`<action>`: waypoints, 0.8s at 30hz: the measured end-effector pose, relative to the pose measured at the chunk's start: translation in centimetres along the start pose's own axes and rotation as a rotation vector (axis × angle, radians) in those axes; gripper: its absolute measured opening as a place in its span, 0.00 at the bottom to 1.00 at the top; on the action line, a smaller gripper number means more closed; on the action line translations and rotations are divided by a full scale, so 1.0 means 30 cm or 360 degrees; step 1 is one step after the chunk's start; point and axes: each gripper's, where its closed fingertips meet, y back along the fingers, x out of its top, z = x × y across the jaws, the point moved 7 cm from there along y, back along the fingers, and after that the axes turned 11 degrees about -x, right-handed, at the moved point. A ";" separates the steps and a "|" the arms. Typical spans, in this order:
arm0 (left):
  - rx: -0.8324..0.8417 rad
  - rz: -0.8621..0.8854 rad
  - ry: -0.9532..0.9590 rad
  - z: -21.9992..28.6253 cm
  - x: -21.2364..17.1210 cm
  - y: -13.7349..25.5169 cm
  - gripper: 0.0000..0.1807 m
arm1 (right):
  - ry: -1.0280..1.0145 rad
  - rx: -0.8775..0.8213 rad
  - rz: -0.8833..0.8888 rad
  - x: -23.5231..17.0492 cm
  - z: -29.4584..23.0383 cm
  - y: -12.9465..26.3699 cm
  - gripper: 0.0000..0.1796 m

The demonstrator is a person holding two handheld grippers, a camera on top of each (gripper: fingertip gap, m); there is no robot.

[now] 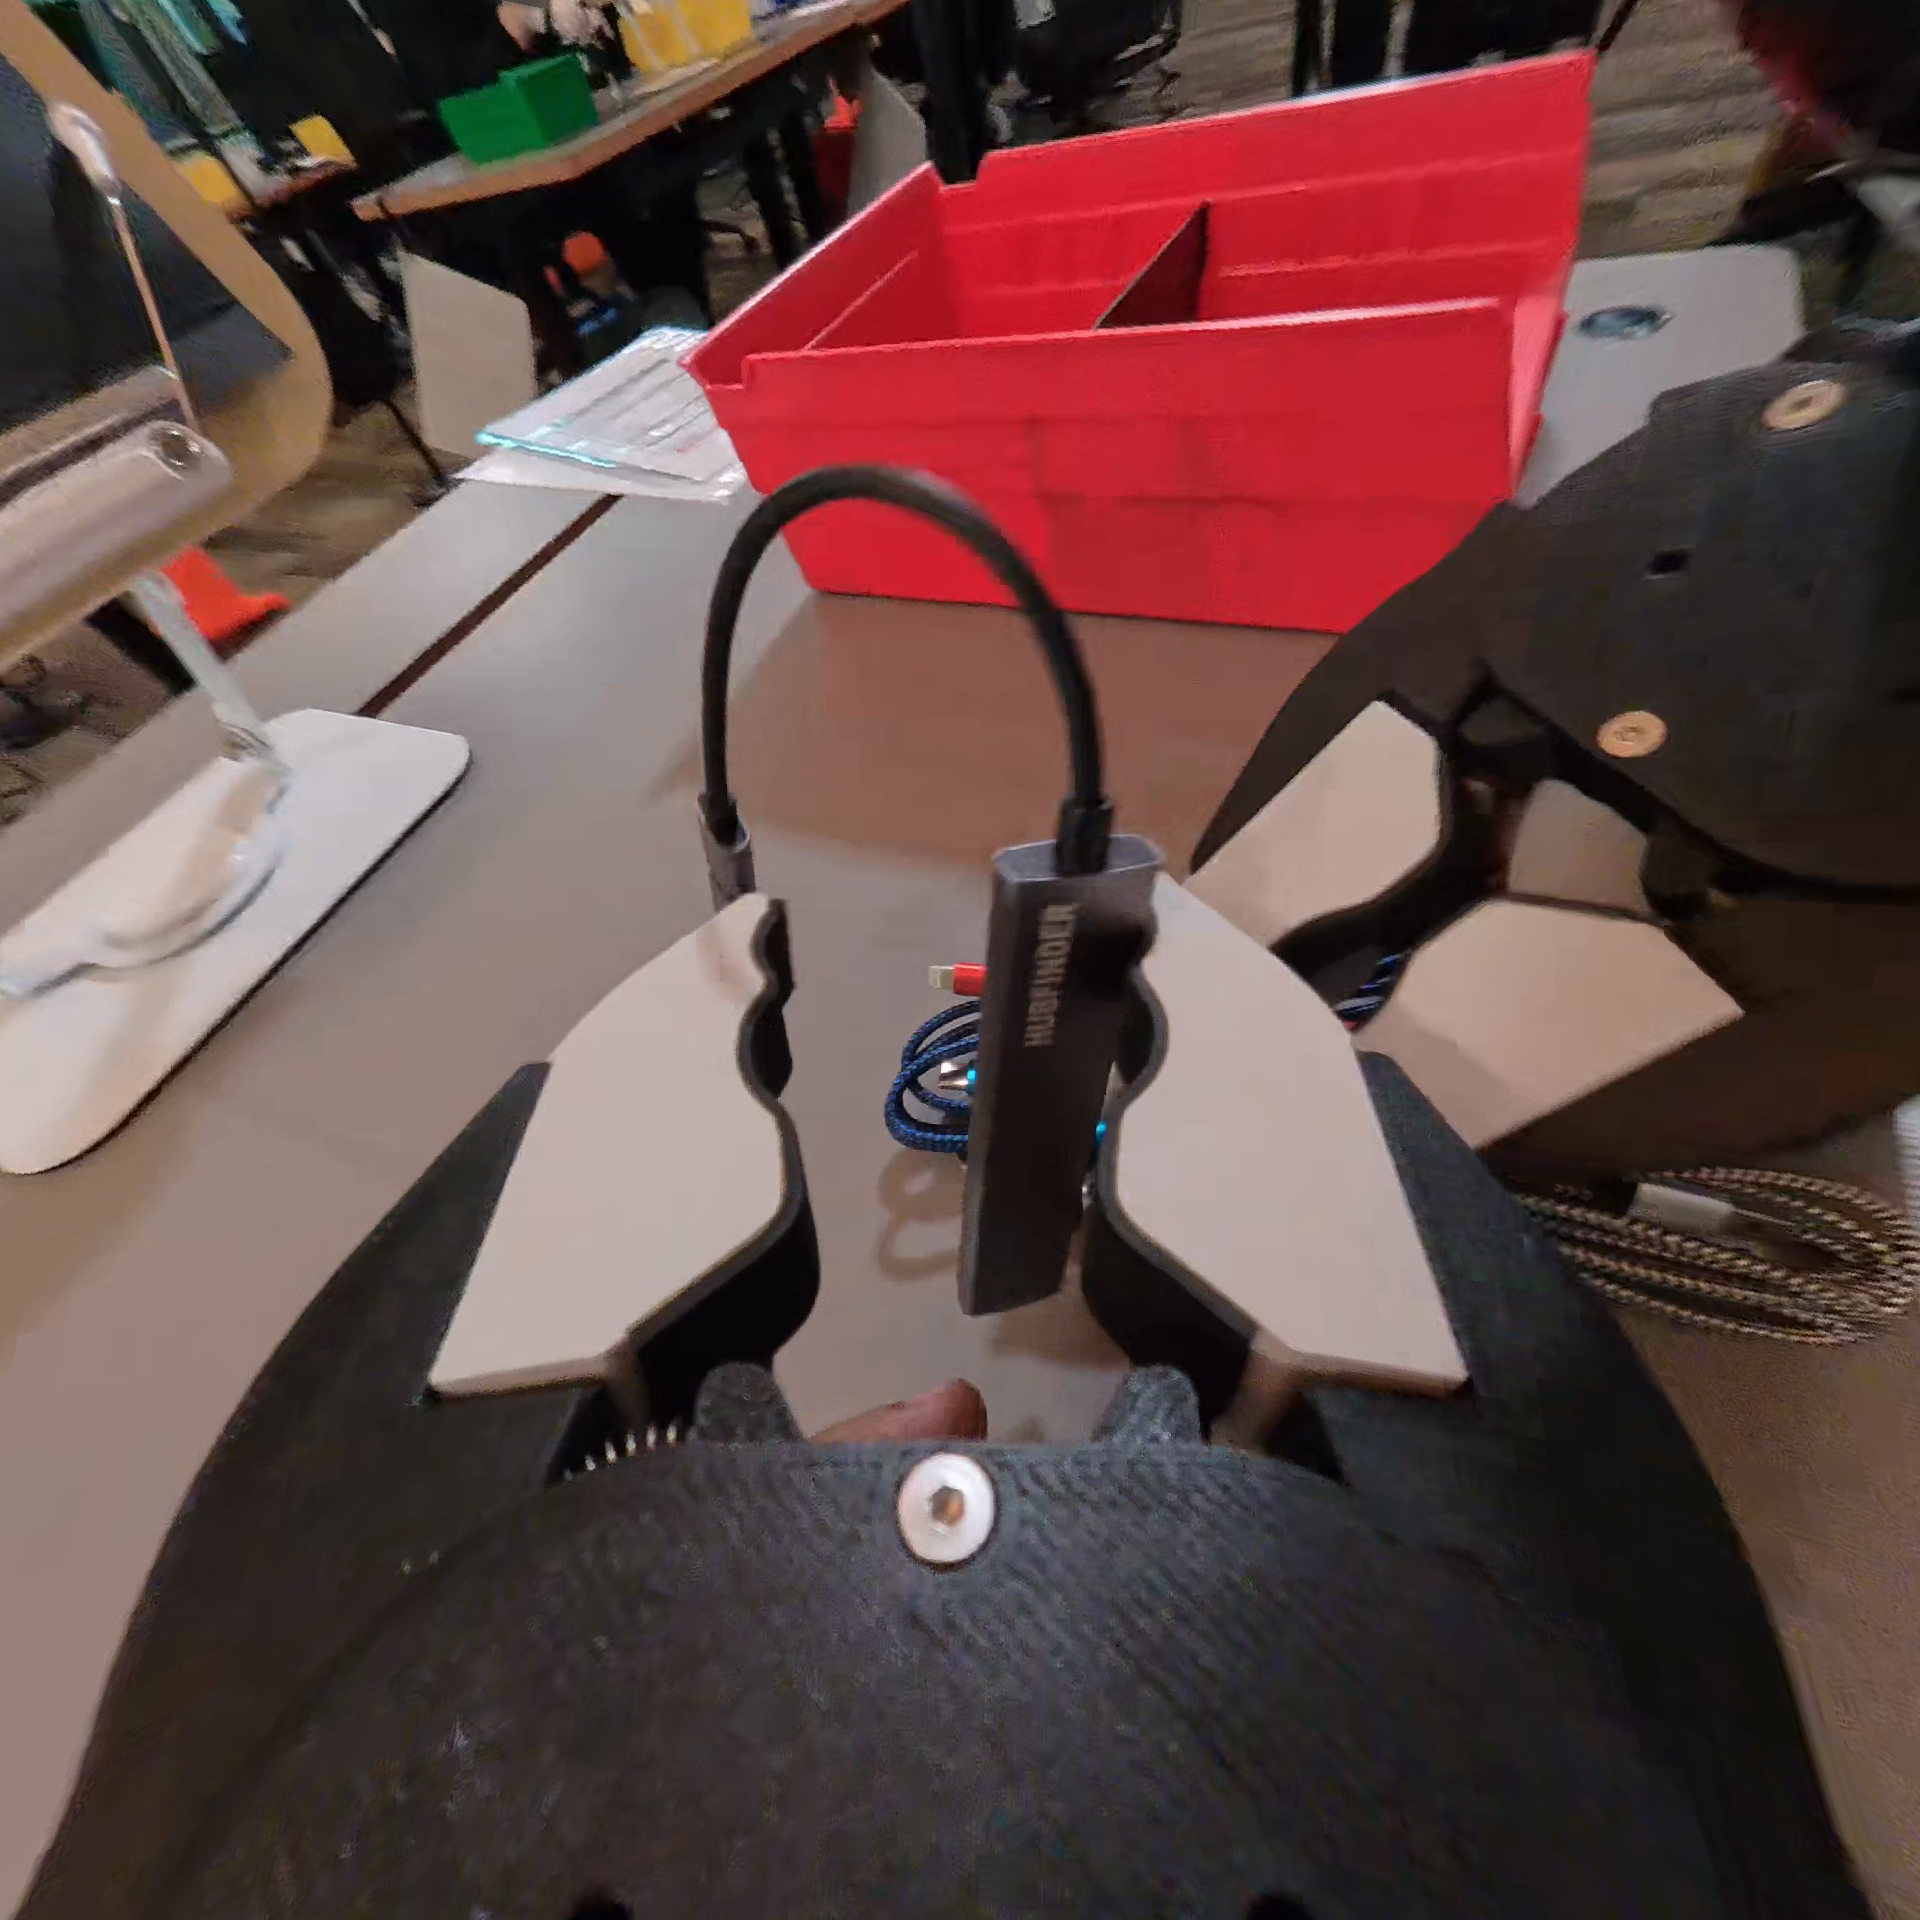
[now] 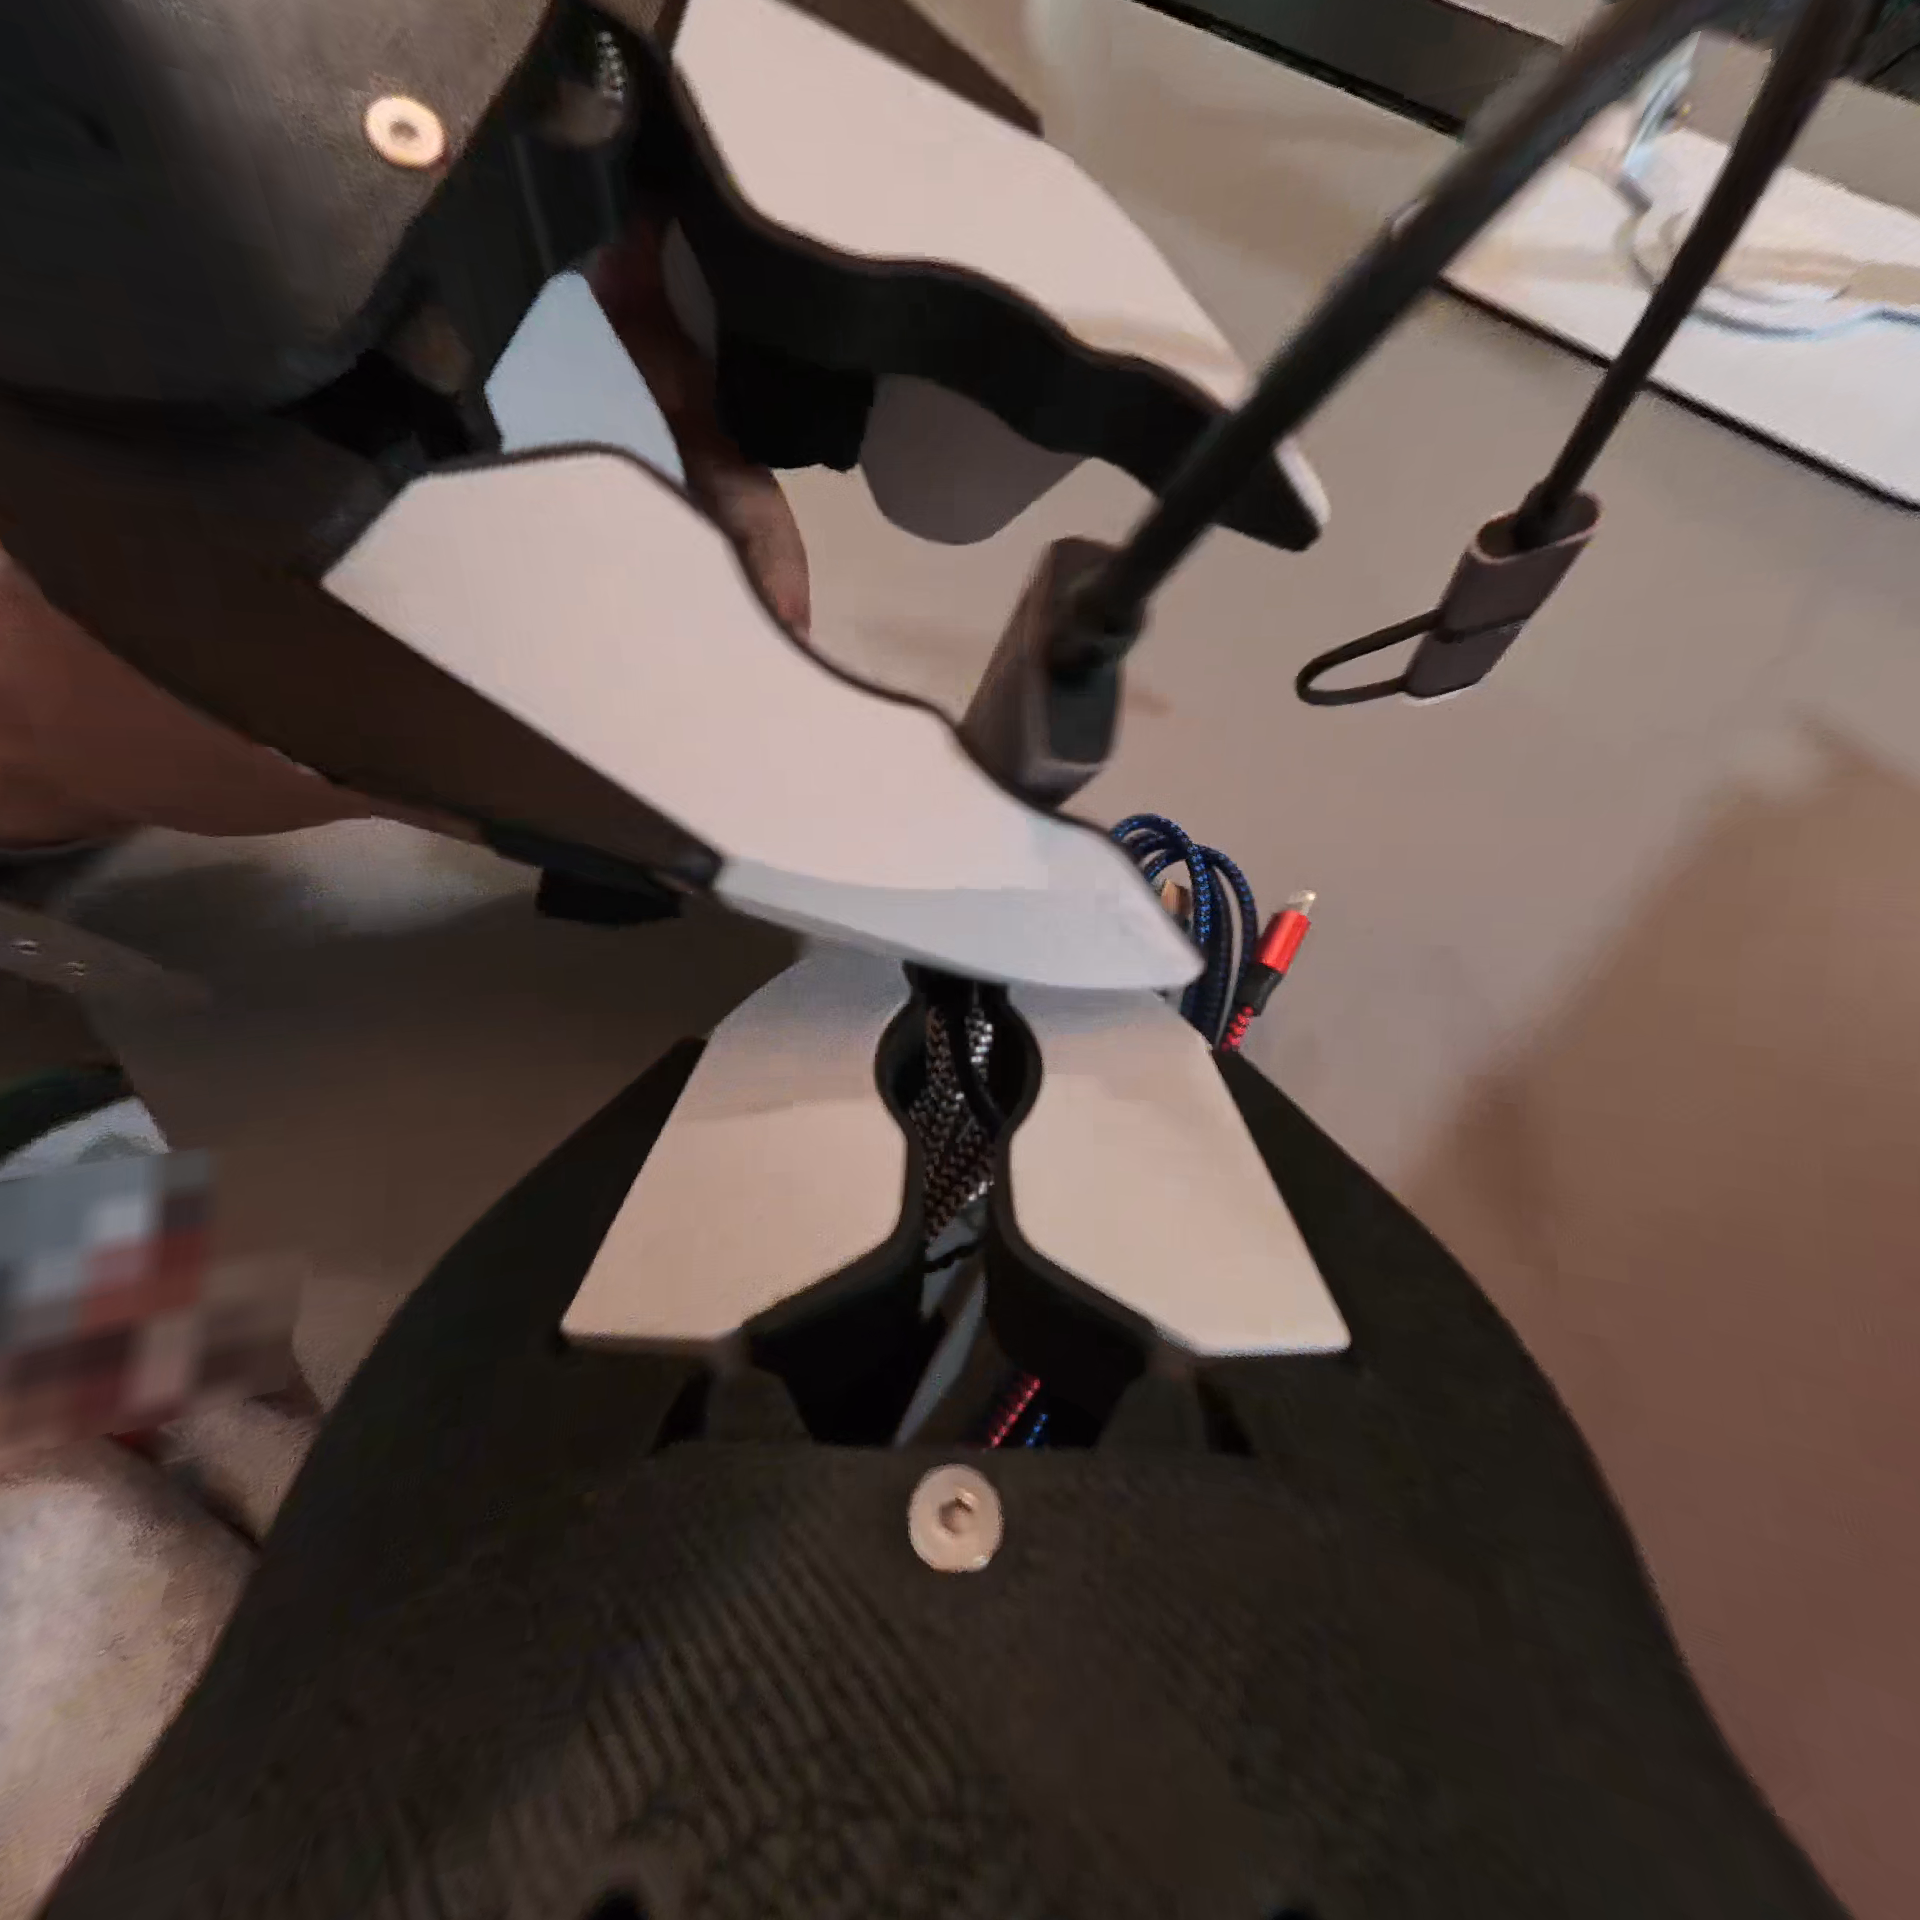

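My left gripper [image 1: 956,935] is open. A dark grey USB hub [image 1: 1049,1091] stands tilted between its fingers and leans on the right finger. The hub's short black cable [image 1: 894,499] arches up, and its plug [image 1: 727,842] hangs by the left fingertip. The right wrist view also shows the hub [image 2: 1029,686] and plug [image 2: 1496,592]. My right gripper [image 2: 956,997] is shut on a black-and-white braided cable [image 2: 951,1132], whose coil [image 1: 1714,1247] lies on the table. A blue braided cable with a red plug [image 2: 1216,925] lies just past both grippers.
A red bin [image 1: 1143,488] with a divider stands on the brown table [image 1: 520,727] behind the hub. A white stand base [image 1: 208,883] is at the left. A clear plastic sleeve [image 1: 623,416] lies beside the bin. Other tables with green and yellow boxes stand far back. The left gripper's tips are roughly 6 cm from the right gripper's.
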 end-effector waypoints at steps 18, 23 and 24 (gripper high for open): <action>0.0227 -0.0294 -0.0044 -0.021 -0.052 -0.043 0.19 | 0.0145 -0.0158 -0.0061 -0.006 -0.021 -0.032 0.04; 0.0292 -0.0320 -0.0124 -0.036 -0.047 -0.037 0.19 | 0.0244 -0.0237 0.0003 -0.001 -0.027 -0.033 0.04; 0.0289 -0.0319 -0.0118 -0.037 -0.047 -0.035 0.19 | 0.0252 -0.0241 0.0015 0.000 -0.027 -0.032 0.04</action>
